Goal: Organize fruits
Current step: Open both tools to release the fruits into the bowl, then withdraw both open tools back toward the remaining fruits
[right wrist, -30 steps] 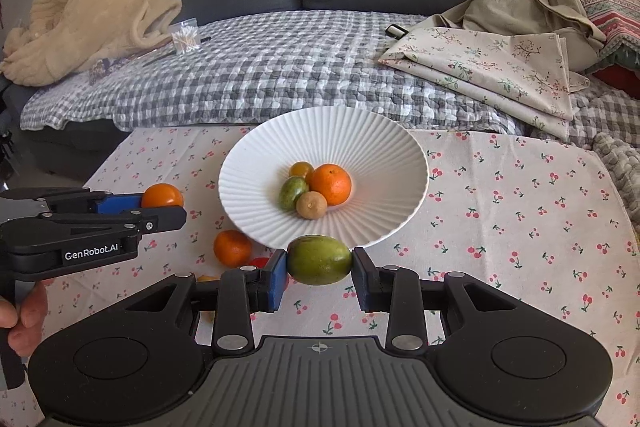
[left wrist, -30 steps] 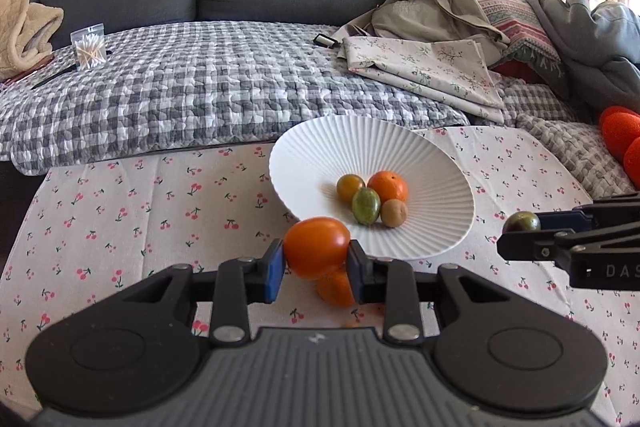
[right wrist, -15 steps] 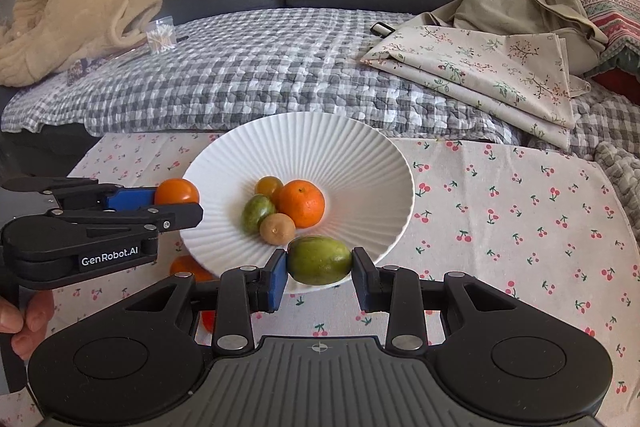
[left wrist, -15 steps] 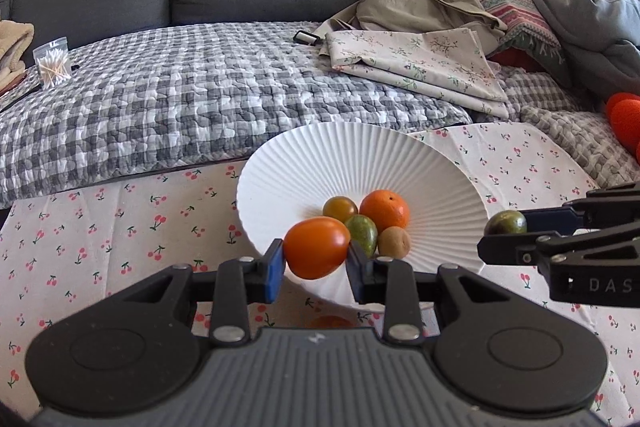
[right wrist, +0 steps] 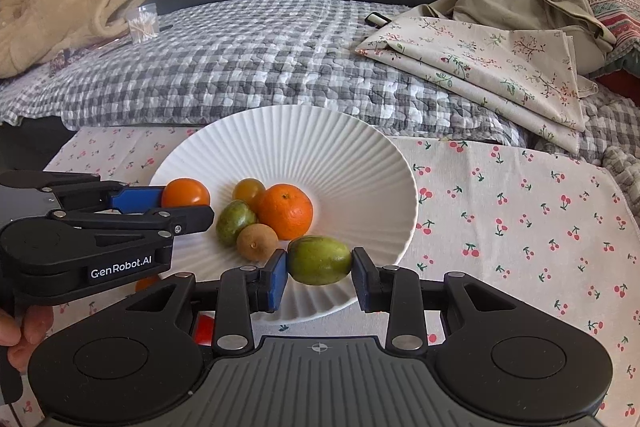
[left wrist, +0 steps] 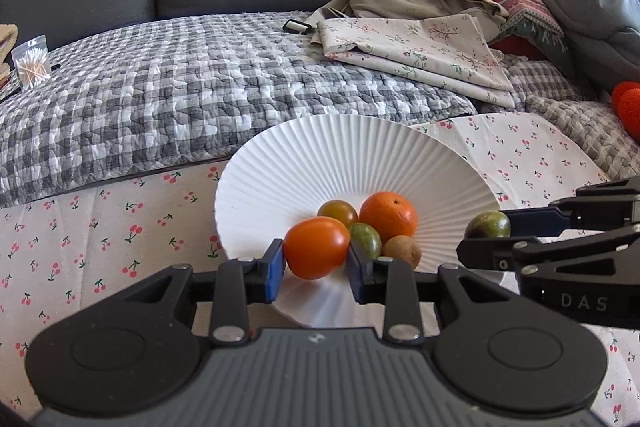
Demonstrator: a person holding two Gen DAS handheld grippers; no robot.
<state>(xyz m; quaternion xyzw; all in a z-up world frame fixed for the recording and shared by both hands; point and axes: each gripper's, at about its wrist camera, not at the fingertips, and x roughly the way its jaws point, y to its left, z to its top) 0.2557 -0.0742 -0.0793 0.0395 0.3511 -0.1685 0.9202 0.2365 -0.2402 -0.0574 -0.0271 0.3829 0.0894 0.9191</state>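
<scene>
A white ribbed bowl [left wrist: 280, 171] [right wrist: 360, 163] stands on the cherry-print tablecloth. In it lie an orange [left wrist: 388, 215] [right wrist: 285, 211], a small green-orange fruit [left wrist: 338, 213], a green fruit [left wrist: 366, 239] and a brown fruit [left wrist: 402, 251]. My left gripper [left wrist: 316, 263] is shut on an orange tomato [left wrist: 317, 247] over the bowl's near rim; it also shows in the right wrist view [right wrist: 186, 191]. My right gripper [right wrist: 319, 273] is shut on a green fruit [right wrist: 320, 259] over the bowl's near right side.
A grey sofa with a checked quilt [left wrist: 180, 95] lies behind the table. Folded floral cloth [left wrist: 412, 47], a bag and cushions sit at the right. A cotton-swab pack [left wrist: 31, 61] and a beige blanket [right wrist: 52, 7] sit at the left. Loose orange and red fruit [right wrist: 146, 283] lies below the left gripper.
Both grippers moved forward over the bowl with their fruits held. The loose fruit on the cloth dropped out of the left wrist view.
</scene>
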